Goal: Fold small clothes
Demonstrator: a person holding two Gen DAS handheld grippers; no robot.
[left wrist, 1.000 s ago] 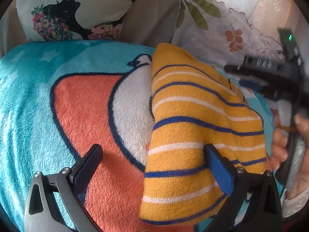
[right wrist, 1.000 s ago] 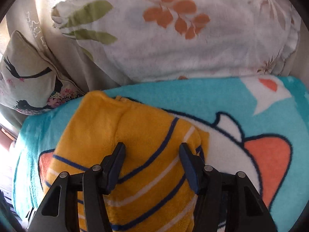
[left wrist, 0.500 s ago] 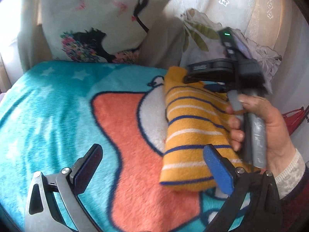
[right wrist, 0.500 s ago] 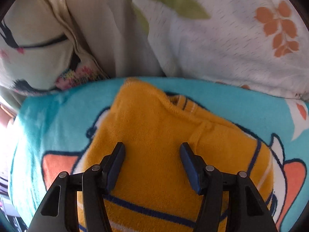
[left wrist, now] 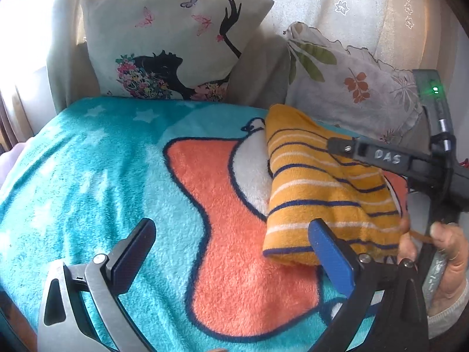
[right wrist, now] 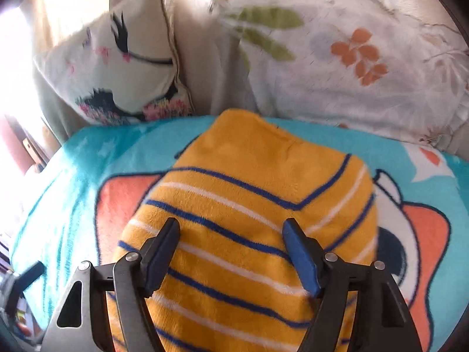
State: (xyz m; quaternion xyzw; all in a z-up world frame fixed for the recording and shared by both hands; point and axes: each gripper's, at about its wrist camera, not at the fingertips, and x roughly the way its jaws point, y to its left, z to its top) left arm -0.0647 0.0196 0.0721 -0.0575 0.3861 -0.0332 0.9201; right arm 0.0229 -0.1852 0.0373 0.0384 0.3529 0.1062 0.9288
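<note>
- In my left wrist view, my left gripper point(left wrist: 231, 252) has its jaws spread wide with nothing between them.
- Under that gap I see only the blanket point(left wrist: 88, 176), blue with a big orange and white shape on it.
- The top point(left wrist: 322, 187) is yellow with dark blue and white stripes. It lies folded on the blanket, off to the right of my left gripper.
- My right-hand blue pad point(left wrist: 331, 255) sits in front of the near edge of the top. I cannot tell if it touches the cloth.
- The left pad is well away from the top.
- The other gripper reaches in from the right, over the far side of the top, and a hand point(left wrist: 439, 252) holds its handle.
- Two pillows stand behind the blanket, one with a dark picture point(left wrist: 170, 44) and one with leaves point(left wrist: 351, 88).
- In my right wrist view, my right gripper point(right wrist: 231, 249) points down at the top point(right wrist: 249, 182).
- Its jaws are opening, and the pads do not pinch the cloth.
- The top fills the space between and under the two fingers, and it goes on past both sides.
- The far, plain yellow end of the top lies near the leaf pillow point(right wrist: 351, 58).
- This view is a bit blurry.
</note>
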